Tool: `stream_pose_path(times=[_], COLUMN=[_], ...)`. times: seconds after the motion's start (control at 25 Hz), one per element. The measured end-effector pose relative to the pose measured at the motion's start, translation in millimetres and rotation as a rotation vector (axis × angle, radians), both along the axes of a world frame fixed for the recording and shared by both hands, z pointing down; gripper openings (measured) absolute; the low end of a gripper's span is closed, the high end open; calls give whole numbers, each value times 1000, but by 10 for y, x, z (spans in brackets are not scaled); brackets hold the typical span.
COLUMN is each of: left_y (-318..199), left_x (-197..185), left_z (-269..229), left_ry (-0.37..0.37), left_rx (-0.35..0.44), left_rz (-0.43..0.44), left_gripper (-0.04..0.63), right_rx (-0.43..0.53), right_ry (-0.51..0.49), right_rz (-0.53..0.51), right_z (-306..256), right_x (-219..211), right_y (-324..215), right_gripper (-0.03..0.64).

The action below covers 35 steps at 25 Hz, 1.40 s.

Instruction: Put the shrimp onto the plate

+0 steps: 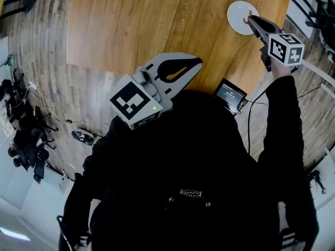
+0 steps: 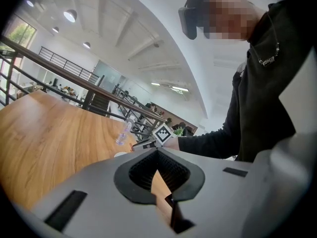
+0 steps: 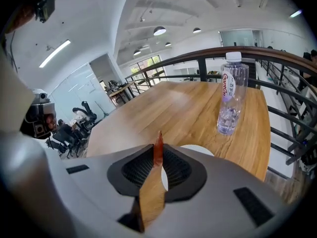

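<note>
A thin reddish shrimp [image 3: 158,151] stands upright, pinched between the pads of my right gripper [image 3: 158,158], which is shut on it. In the head view that gripper [image 1: 251,20] reaches out at the top right, and the shrimp [image 1: 247,19] hangs over the small white plate [image 1: 238,15] on the wooden table. The plate [image 3: 199,150] shows just past the jaw tips in the right gripper view. My left gripper [image 1: 198,63] is held back over the table's near edge, close to the person's body. Its jaws [image 2: 157,151] meet at the tips with nothing between them.
A clear water bottle [image 3: 231,95] stands beyond the plate near the table's far edge, by a dark railing [image 3: 277,113]. A small device with a lit screen [image 1: 230,94] hangs at the table's near edge. Bare wooden tabletop [image 1: 136,25] spreads to the left of the plate.
</note>
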<state>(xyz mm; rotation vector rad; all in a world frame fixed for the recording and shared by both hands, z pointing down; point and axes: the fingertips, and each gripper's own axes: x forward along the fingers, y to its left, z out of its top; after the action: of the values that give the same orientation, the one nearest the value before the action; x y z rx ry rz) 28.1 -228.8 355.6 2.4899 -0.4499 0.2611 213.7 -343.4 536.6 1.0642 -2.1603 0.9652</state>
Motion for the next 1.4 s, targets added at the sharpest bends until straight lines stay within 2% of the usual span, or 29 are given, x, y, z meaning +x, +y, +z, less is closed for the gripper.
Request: stream_pose_path(times=[0.32, 0.48, 0.6, 0.72, 1.16, 1.4], left_y=[-1, 28, 35, 91, 106, 174], left_x=[-71, -99, -80, -121, -220, -227], left_z=[25, 37, 20, 46, 104, 97], left_ry=[-2, -17, 6, -3, 0, -4], left_rx=[-9, -31, -23, -32, -40, -42], left_rz=[-36, -44, -53, -67, -123, -140], left_gripper=[5, 5, 5, 5, 5, 5], right_rx=[-81, -111, -123, -156, -222, -242], right_ry=[78, 81, 127, 146, 268, 286], right_rz=[-41, -27, -21, -3, -53, -62], right_z=[453, 596, 747, 892, 1216, 1299], right_x=[14, 22, 131, 166, 160, 162], right_y=[-27, -11, -34, 17, 3, 33], right_gripper=[69, 69, 69, 69, 69, 71])
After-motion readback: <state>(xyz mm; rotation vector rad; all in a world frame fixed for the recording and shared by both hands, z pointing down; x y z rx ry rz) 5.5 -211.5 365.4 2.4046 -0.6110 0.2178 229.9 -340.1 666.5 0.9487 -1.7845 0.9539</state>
